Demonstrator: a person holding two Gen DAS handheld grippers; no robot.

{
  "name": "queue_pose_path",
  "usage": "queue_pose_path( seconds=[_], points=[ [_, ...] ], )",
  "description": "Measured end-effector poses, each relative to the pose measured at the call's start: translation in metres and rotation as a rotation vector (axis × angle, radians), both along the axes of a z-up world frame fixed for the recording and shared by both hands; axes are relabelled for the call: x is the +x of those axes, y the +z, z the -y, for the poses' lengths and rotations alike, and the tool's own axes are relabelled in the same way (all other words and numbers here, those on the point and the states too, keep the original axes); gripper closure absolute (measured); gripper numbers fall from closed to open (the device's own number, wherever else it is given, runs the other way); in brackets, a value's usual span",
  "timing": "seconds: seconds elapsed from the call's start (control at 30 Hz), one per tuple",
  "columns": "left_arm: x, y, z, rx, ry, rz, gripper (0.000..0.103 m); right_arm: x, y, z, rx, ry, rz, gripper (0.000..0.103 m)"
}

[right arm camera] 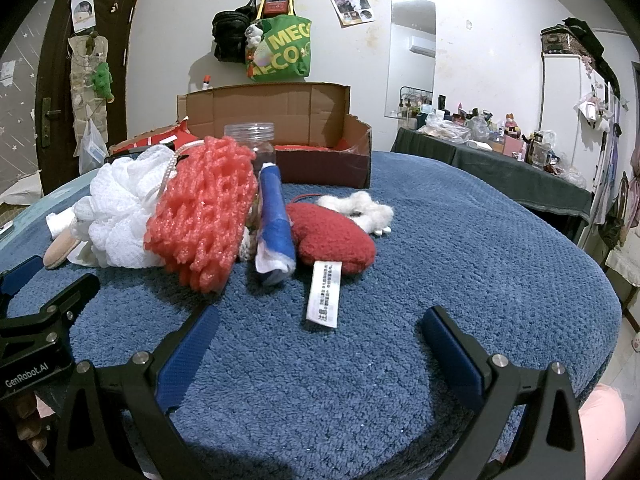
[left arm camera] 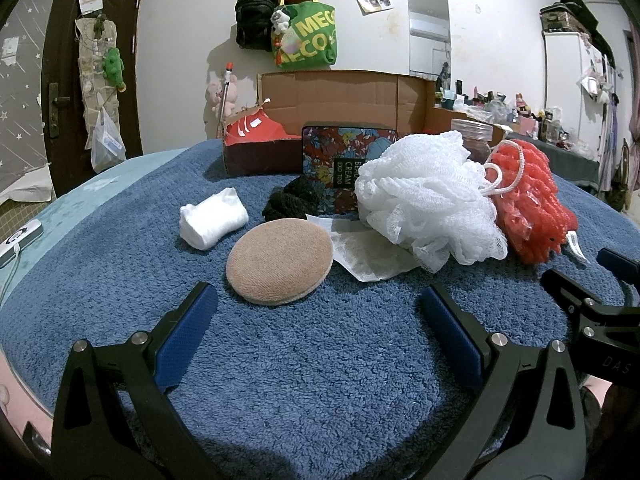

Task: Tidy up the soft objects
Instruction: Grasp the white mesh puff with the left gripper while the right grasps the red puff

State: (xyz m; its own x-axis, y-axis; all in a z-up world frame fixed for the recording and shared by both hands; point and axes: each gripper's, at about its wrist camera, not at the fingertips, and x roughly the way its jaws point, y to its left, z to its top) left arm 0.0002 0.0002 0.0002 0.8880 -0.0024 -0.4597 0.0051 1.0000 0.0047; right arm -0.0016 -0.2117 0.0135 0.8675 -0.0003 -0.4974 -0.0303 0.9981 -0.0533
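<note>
Soft objects: scattered in a loose row across the blue towel (left arm camera: 320, 360) that covers the surface; none appear sorted or put away yet.
Progress: my judgement is that the task is at its start, since everything lies out on the towel and both grippers are empty.
Cardboard box (right arm camera: 320, 148): stands open behind the row; a likely place for the things, though I cannot tell what already lies in it.
Left gripper (left arm camera: 318, 312): spread wide, grasping nothing, low over the towel just short of the tan round pad (left arm camera: 279, 260).
Right gripper (right arm camera: 320, 336): likewise spread and empty, near the white label (right arm camera: 324, 294) of the red plush heart (right arm camera: 332, 238).
Left group: rolled white cloth (left arm camera: 213, 218), tan round pad, black knitted piece (left arm camera: 292, 200), white mesh puff (left arm camera: 428, 196), red mesh puff (left arm camera: 532, 204); the two puffs touch.
Left to do: as I judge it, every item still has to be picked up and placed.
Only in left view: the floral tin (left arm camera: 344, 152) behind the black knitted piece, and a printed paper sheet (left arm camera: 364, 256) partly under the white mesh puff.
Only in right view: the red plush heart, a white fluffy piece (right arm camera: 360, 204) behind it, a blue and white roll (right arm camera: 274, 220) leaning beside the red mesh puff, and the box's open interior.
Both views: a clear plastic jar (right arm camera: 252, 140) stands behind the puffs.
</note>
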Motion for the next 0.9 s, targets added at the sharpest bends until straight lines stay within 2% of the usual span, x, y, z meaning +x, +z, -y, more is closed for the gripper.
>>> queue_pose_path(
  seconds=[0.17, 0.4, 0.67, 0.9],
  points=[
    [0.000, 0.002, 0.000, 0.000, -0.004, -0.005, 0.000, 0.000, 0.000, 0.000, 0.003, 0.000, 0.000, 0.000],
    [-0.004, 0.020, 0.008, 0.022, -0.048, 0.020, 0.000, -0.009, 0.012, -0.002, 0.004, 0.021, 0.020, 0.000],
    [0.001, 0.043, 0.011, 0.021, -0.094, 0.063, 0.000, -0.007, 0.042, 0.007, 0.049, 0.048, 0.087, 0.000],
    [0.014, 0.060, 0.015, 0.018, -0.162, 0.061, 0.000, 0.012, 0.060, 0.011, 0.125, 0.129, 0.081, 0.000]
  ],
)
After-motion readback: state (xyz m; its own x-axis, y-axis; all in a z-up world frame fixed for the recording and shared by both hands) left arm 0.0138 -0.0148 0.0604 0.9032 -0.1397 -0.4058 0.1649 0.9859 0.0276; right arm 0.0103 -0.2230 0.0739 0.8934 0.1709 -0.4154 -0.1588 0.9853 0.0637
